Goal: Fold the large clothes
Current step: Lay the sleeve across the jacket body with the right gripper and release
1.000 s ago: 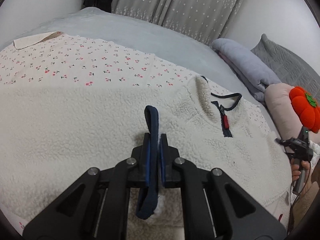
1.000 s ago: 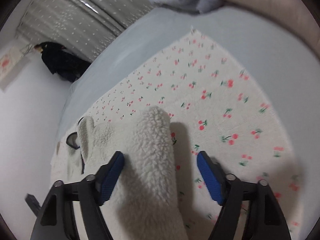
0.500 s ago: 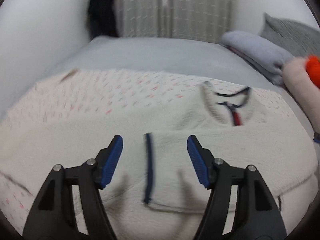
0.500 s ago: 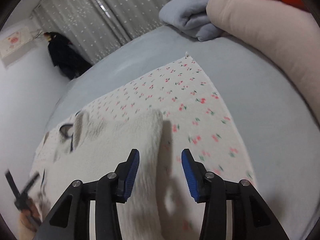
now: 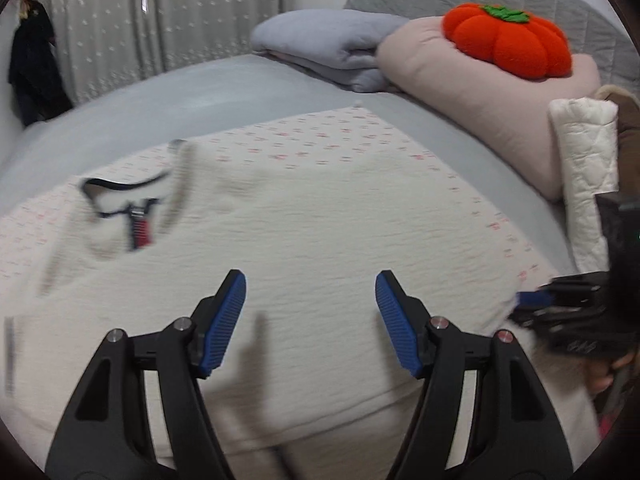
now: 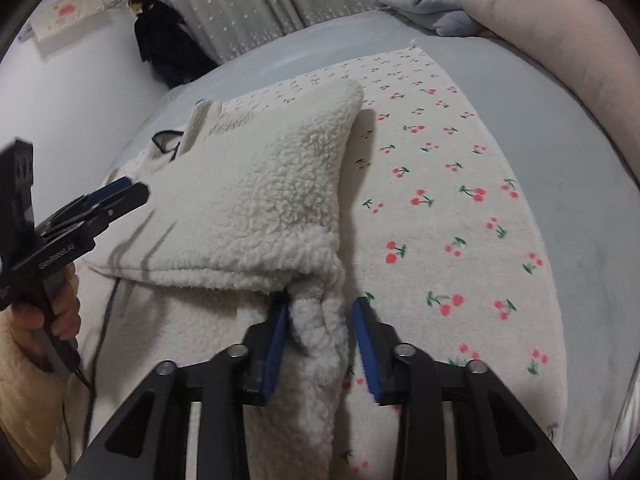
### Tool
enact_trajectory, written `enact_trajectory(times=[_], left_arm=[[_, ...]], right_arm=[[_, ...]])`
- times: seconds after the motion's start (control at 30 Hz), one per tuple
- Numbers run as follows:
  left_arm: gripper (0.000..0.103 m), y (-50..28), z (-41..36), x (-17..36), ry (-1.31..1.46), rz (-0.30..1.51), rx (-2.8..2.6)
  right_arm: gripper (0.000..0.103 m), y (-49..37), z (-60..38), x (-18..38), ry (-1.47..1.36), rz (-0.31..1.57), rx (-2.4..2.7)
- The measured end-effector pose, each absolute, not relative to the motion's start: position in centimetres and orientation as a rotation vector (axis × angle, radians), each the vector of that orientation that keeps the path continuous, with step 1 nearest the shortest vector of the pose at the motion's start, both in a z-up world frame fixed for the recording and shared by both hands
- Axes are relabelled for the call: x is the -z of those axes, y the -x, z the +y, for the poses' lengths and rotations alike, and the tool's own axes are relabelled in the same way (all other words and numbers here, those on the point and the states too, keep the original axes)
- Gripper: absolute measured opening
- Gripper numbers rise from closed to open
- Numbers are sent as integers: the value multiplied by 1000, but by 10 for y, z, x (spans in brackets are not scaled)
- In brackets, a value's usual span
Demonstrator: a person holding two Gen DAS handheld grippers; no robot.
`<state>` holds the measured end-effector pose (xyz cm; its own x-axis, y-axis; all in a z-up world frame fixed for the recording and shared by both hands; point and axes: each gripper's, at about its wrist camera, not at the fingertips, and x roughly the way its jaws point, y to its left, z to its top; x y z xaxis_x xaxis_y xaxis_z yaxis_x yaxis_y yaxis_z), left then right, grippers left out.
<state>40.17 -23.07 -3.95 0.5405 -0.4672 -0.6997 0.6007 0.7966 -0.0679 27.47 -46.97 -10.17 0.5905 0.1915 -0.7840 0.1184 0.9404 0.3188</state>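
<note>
A cream fleece pullover with a dark-trimmed zip collar lies on a cherry-print cloth on the bed, its sleeve folded across the body. My left gripper is open and empty above the fleece; it also shows in the right wrist view. My right gripper is open, with a fold of the fleece edge between its blue pads, at the pullover's right side. It shows at the right edge of the left wrist view.
A pink pillow with an orange pumpkin cushion and a folded grey blanket lie at the bed's head. A white quilted roll lies at the right. Curtains and a dark hanging garment stand behind.
My left gripper let go of the dark-trimmed sleeve cuff, opened, and swung right over the body. My right gripper narrowed and moved back along the fleece's right edge.
</note>
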Motion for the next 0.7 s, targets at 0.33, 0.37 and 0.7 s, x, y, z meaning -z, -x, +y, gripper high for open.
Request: enact_trajectory(times=[0.33, 0.37, 0.7], left_arm=[[68, -379, -266, 72, -232, 867, 689], [68, -378, -264, 70, -238, 870, 694], [65, -357, -286, 71, -144, 896, 877]], right_arm=[[17, -269, -450, 100, -68, 896, 191], [21, -263, -457, 95, -139, 887, 173], [12, -195, -461, 100, -492, 977, 1]])
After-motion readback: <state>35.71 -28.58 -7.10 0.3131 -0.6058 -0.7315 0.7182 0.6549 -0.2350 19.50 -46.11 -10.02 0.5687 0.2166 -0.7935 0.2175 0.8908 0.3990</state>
